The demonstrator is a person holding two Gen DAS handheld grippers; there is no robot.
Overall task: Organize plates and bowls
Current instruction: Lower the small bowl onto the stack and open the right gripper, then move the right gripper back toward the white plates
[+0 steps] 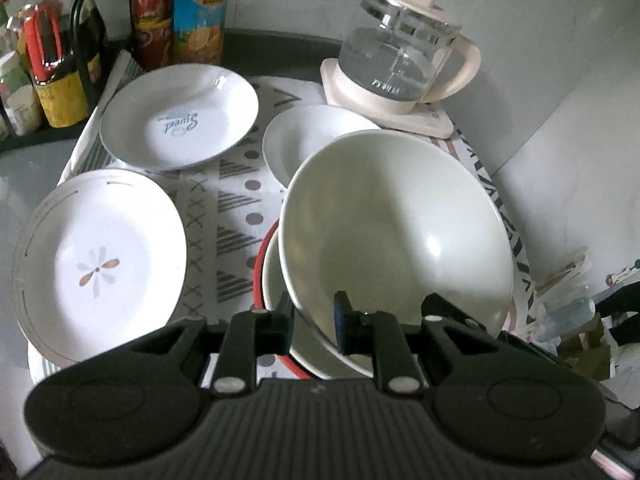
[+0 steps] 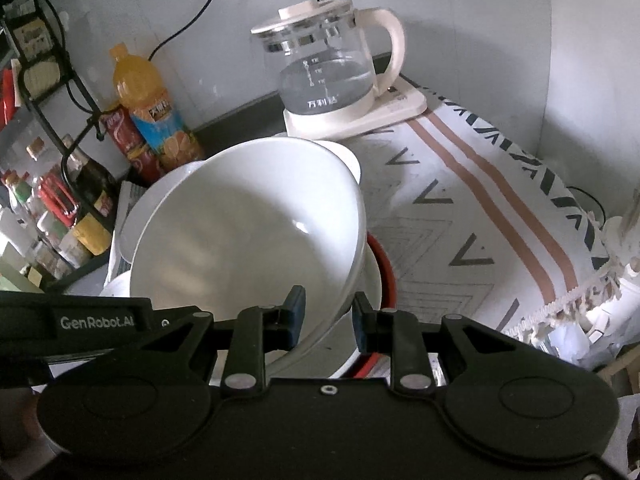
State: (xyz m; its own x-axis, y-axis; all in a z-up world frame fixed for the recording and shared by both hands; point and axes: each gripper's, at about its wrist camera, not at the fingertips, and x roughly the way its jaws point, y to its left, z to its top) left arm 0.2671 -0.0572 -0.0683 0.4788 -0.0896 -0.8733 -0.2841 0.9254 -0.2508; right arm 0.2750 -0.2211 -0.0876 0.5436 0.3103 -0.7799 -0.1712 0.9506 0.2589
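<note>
Left wrist view, left to right. A flower plate [image 1: 100, 264] lies flat at the left edge of the patterned cloth [image 1: 236, 208]. Behind it lies a lettered plate [image 1: 180, 118], in front of the bottles [image 1: 176, 12]. A small white dish [image 1: 308, 136] sits right of centre, near the kettle [image 1: 400, 56].

My left hand-held gripper [image 1: 314, 322] is pinching the near rim of a big white bowl [image 1: 394, 232], one pad inside the rim and one outside. The bowl is tilted and raised over a second bowl [image 1: 276, 292] that rests in a red-rimmed dish [image 1: 259, 264]. I cannot tell whether the two bowls touch at the near edge.

Right wrist view. My right hand-held gripper [image 2: 329, 318] brackets the right side of the same bowl's rim [image 2: 248, 224]. The pads stand either side of the wall; they look closed on it, but contact on the outer pad is not clear. The striped cloth [image 2: 500, 216] to the right is bare worktop cover.

Judgement: the step in hand is nesting the big bowl onto the bowl stack, both grippers sharing the load. The next move calls for levelling the bowl, centring it over the lower one, lowering gently, then letting go with both grippers together. Risk: a tilted rim can slip from the pads.
</note>
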